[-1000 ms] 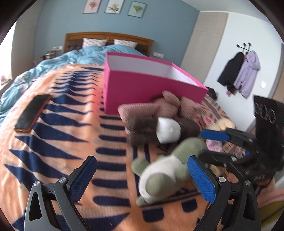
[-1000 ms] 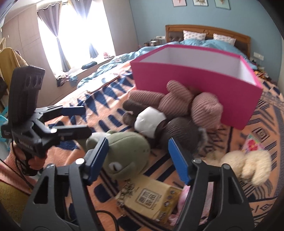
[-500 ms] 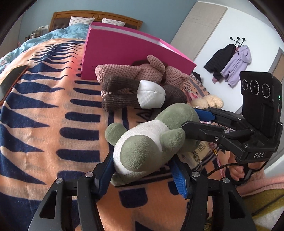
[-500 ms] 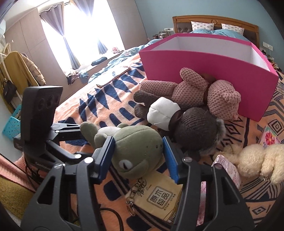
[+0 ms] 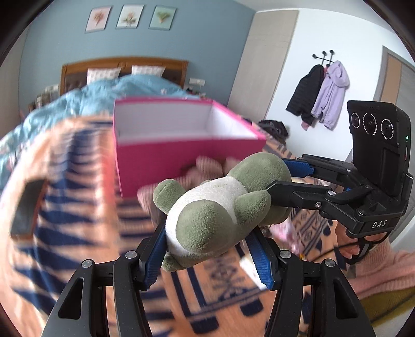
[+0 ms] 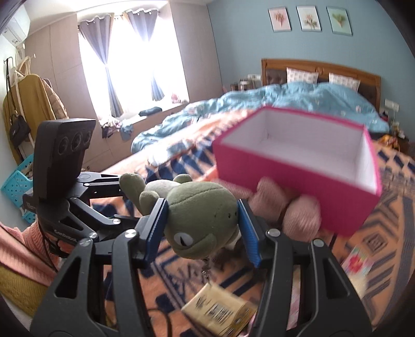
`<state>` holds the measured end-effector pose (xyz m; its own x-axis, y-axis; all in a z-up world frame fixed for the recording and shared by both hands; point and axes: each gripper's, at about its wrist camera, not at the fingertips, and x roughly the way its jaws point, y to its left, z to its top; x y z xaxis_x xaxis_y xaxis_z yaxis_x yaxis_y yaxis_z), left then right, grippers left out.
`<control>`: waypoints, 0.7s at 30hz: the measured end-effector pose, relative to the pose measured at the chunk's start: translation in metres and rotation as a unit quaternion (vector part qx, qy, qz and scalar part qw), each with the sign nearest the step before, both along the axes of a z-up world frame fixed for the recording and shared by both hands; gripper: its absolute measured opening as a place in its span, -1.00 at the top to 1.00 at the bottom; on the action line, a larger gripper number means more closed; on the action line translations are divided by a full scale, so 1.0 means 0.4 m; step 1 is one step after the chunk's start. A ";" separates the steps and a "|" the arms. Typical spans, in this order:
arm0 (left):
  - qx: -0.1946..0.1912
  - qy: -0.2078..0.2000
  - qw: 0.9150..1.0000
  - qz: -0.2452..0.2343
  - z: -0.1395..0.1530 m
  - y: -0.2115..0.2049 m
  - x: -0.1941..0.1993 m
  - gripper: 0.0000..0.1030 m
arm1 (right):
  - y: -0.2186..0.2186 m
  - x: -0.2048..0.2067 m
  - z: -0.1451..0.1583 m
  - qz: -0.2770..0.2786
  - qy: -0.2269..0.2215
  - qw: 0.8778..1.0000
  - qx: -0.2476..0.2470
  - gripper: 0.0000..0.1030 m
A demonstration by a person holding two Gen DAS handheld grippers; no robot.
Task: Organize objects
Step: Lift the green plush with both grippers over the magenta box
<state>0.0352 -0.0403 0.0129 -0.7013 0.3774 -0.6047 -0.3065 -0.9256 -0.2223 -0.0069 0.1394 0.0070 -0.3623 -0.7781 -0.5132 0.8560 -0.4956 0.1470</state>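
Landmark: wooden headboard.
Pictures: three framed prints, above headboard.
Pillows: two, against headboard.
Duvet: blue, below headboard.
Curtains: left of headboard.
Jackets: hanging, right of headboard.

green frog plush clamped by both grippers, pink box behind

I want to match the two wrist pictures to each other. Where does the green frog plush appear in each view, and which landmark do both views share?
Left wrist view: the green frog plush is at centre, belly toward the camera, clamped low by the left gripper and at its head by the right gripper.
Right wrist view: centre-left, its face between the right gripper's blue pads.
Shared landmark: the open pink box behind it.
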 end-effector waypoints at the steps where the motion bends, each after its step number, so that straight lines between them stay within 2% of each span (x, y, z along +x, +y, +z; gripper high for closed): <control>1: -0.007 0.010 1.000 0.000 0.021 -0.001 -0.014 -0.18 | -0.005 -0.011 0.016 -0.002 0.008 1.000 -0.002 -0.10; 3: -0.022 0.029 0.999 0.002 0.057 0.000 -0.044 -0.18 | -0.011 -0.033 0.048 -0.006 0.026 1.000 -0.009 -0.10; 9: -0.052 0.064 0.997 0.011 0.139 -0.005 -0.143 -0.18 | -0.026 -0.138 0.113 -0.019 0.023 0.999 -0.040 -0.10; 21: -0.070 0.061 0.995 0.027 0.173 -0.037 -0.335 -0.18 | -0.072 -0.336 0.151 -0.051 -0.001 0.998 -0.045 -0.10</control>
<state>-0.0989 -0.0552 0.0819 -0.7898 0.2554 -0.5577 -0.2722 -0.9607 -0.0546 -0.1411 0.1106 0.0673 -0.4407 -0.7806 -0.4433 0.8021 -0.5642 0.1960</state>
